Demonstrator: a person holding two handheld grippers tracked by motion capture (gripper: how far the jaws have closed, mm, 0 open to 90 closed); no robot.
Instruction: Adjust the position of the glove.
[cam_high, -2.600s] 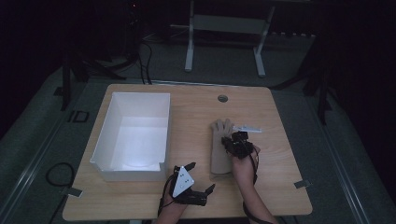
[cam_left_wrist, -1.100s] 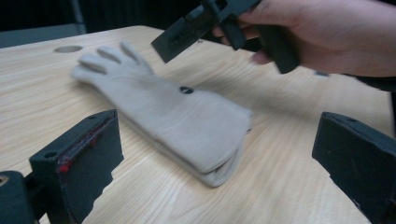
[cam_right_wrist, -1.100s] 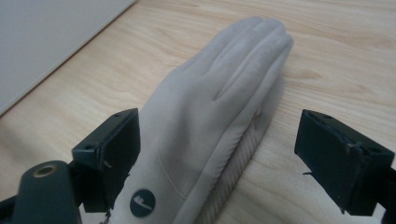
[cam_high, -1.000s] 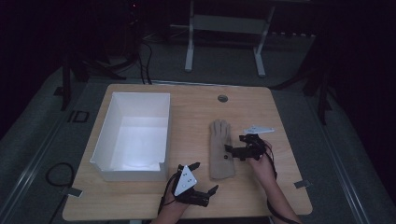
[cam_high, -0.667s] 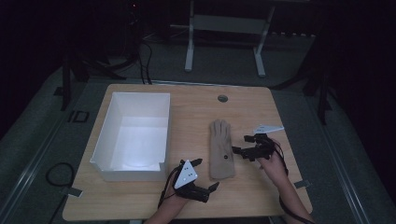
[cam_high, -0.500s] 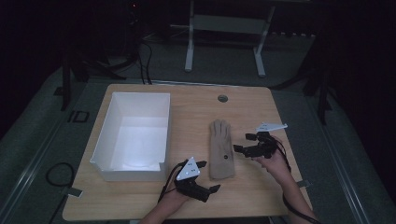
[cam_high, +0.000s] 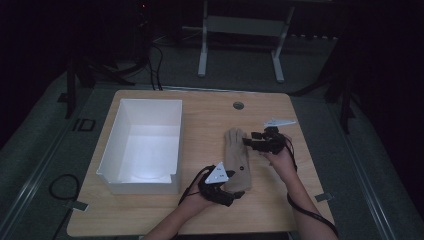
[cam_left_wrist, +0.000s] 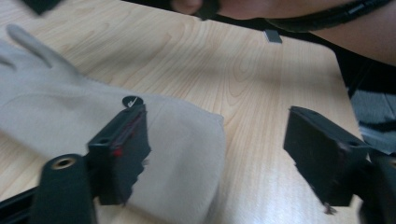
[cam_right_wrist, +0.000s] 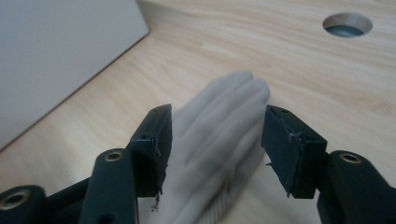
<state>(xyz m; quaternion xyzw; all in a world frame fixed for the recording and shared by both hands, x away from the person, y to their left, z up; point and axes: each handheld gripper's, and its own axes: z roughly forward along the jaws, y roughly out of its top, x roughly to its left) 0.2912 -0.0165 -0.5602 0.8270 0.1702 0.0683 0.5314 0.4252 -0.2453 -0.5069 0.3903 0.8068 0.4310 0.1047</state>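
Observation:
A beige glove (cam_high: 236, 157) lies flat on the wooden table (cam_high: 210, 115), its fingers pointing away from me. My left gripper (cam_high: 234, 194) is at the cuff end. In the left gripper view its jaws have just been closing but stand apart, one over the cuff (cam_left_wrist: 182, 154) and one over bare wood; the left gripper (cam_left_wrist: 219, 158) is open. My right gripper (cam_high: 248, 143) reaches in from the right at the glove's finger end. Its jaws have also just been closing and straddle the blurred glove fingers (cam_right_wrist: 219, 121) without pressing; the right gripper (cam_right_wrist: 217, 149) is open.
A white open box (cam_high: 112, 145) stands left of the glove, its wall (cam_right_wrist: 60, 56) close to the right gripper. A round cable hole (cam_high: 238, 105) lies in the table beyond the glove. The table's right edge and a tape strip (cam_high: 321, 197) are near the right forearm.
The left gripper has moved right to the glove's cuff. The right gripper has come back left from the table's right side to the glove's fingers. Both pairs of jaws look narrower.

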